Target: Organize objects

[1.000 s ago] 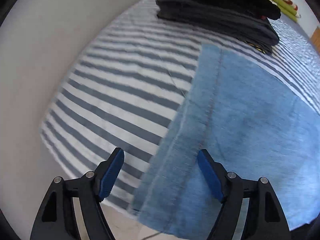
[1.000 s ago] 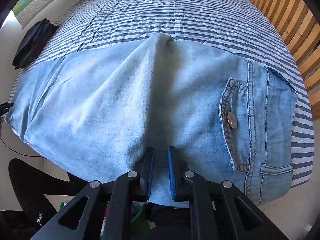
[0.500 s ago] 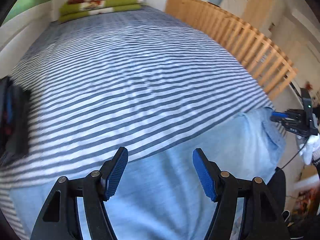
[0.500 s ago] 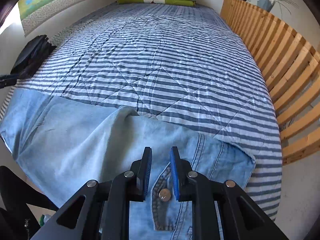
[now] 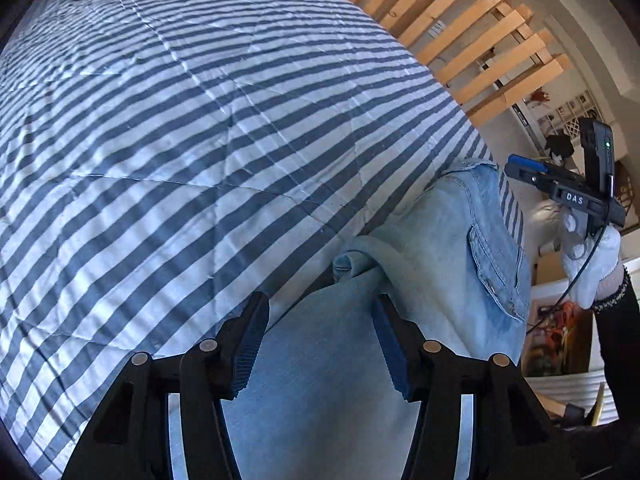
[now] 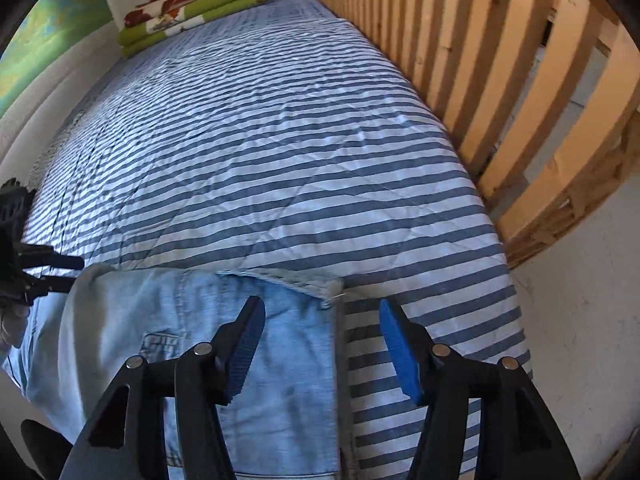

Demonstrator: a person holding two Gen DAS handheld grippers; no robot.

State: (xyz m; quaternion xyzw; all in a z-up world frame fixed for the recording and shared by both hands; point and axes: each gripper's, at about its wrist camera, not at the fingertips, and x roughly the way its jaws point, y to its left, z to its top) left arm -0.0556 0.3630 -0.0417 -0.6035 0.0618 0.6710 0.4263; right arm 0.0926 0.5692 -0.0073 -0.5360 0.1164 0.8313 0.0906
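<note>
Light blue jeans (image 5: 432,248) lie folded near the front edge of a striped bed (image 5: 180,140); a back pocket (image 5: 498,264) faces up. My left gripper (image 5: 322,332) hovers over the denim, its jaws closing, cloth below them but not pinched. Further right, a white-gloved hand (image 5: 588,256) holds my right gripper (image 5: 524,168) past the jeans. In the right wrist view, the right gripper (image 6: 322,340) straddles the jeans' right edge (image 6: 280,360), jaws opening, gripping nothing. The left gripper (image 6: 44,272) shows at the left edge.
A wooden slatted rail (image 6: 500,80) runs along the bed's right side. Folded green and red blankets (image 6: 192,8) lie at the far end. A dark clothes pile (image 6: 12,200) sits at the left edge. Room clutter (image 5: 560,360) lies beyond the bed's corner.
My right gripper let go of the denim fold, opened and shifted right to the jeans' edge. My left gripper swung from the far left end across to the folded jeans and narrowed.
</note>
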